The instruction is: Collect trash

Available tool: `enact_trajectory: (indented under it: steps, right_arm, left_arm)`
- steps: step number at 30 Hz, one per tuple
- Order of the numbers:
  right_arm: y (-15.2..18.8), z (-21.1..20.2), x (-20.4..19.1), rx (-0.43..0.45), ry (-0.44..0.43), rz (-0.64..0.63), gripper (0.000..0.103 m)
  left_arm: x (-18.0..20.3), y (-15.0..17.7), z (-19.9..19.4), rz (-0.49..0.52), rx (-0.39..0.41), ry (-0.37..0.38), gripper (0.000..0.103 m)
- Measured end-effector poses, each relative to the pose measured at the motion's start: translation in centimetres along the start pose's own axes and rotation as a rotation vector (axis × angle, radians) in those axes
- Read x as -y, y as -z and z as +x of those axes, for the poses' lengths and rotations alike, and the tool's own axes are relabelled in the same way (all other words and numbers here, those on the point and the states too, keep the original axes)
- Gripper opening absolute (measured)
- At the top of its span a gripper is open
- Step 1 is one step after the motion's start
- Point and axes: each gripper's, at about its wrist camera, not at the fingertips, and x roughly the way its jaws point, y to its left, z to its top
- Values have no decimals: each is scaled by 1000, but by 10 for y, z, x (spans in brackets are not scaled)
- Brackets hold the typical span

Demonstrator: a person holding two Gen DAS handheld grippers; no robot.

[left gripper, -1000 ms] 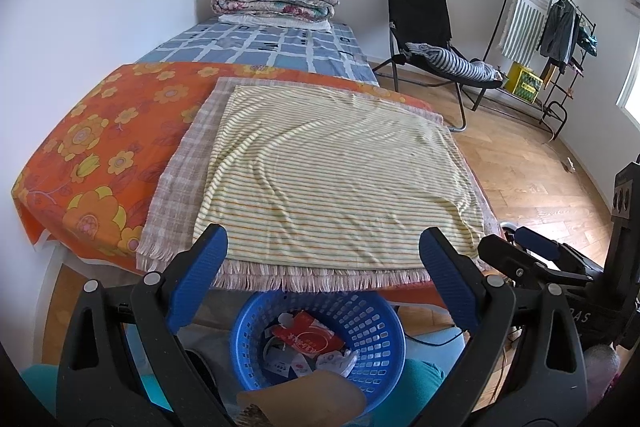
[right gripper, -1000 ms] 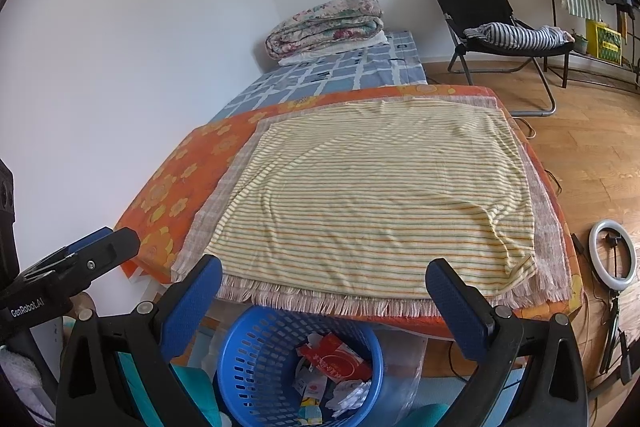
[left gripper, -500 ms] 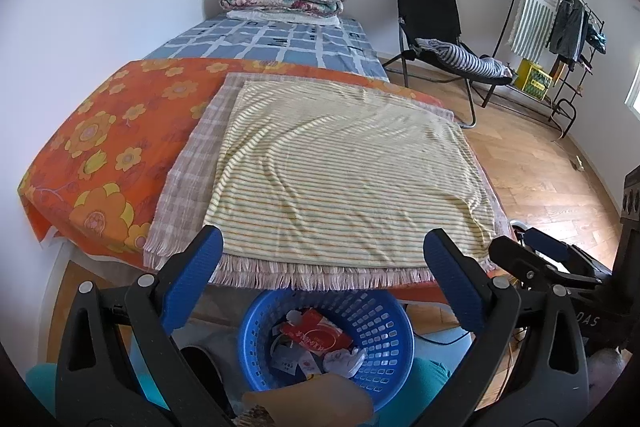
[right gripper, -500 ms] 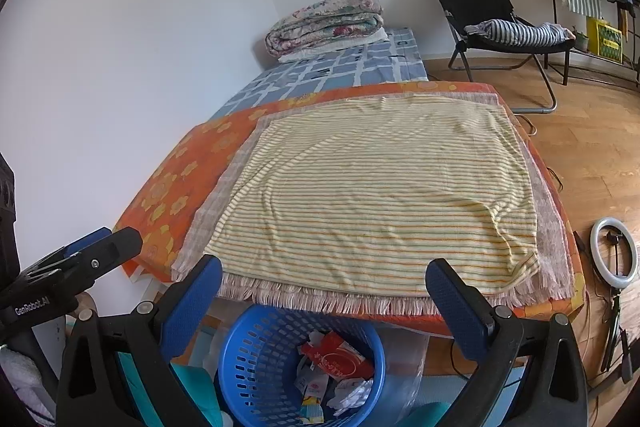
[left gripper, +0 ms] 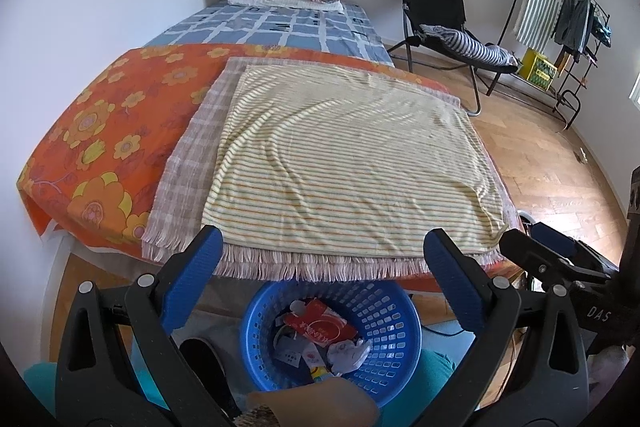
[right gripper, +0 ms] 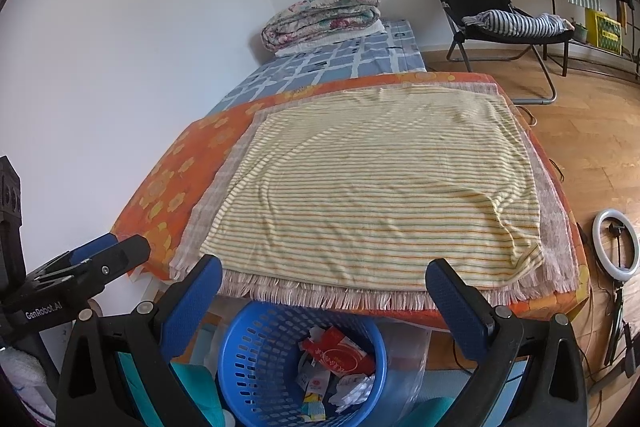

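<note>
Hovering both claws wide open and empty above the round blue plastic basket [left gripper: 332, 339] of wrappers [left gripper: 320, 327].
Scanning the yellow striped cloth [left gripper: 344, 163] for leftover trash; left gripper [left gripper: 324, 259] and right gripper [right gripper: 324, 279] holding nothing.

Black clamp-style grippers with blue fingers [left gripper: 192, 275], silver screws, teal clothing.

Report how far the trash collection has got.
Done: wrappers, including a red packet, lie in the blue basket below the bed's edge. In hand: nothing; the left gripper and right gripper are open and empty. Left: no trash shows on the striped cloth; collection looks finished.
</note>
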Motion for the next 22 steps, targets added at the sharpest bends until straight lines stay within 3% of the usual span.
enact_trajectory:
  steps: [22]
  right_arm:
    - [3,11,2,-32,0,16,103]
  left_arm:
    - [2,6,11,23,-18,6,102]
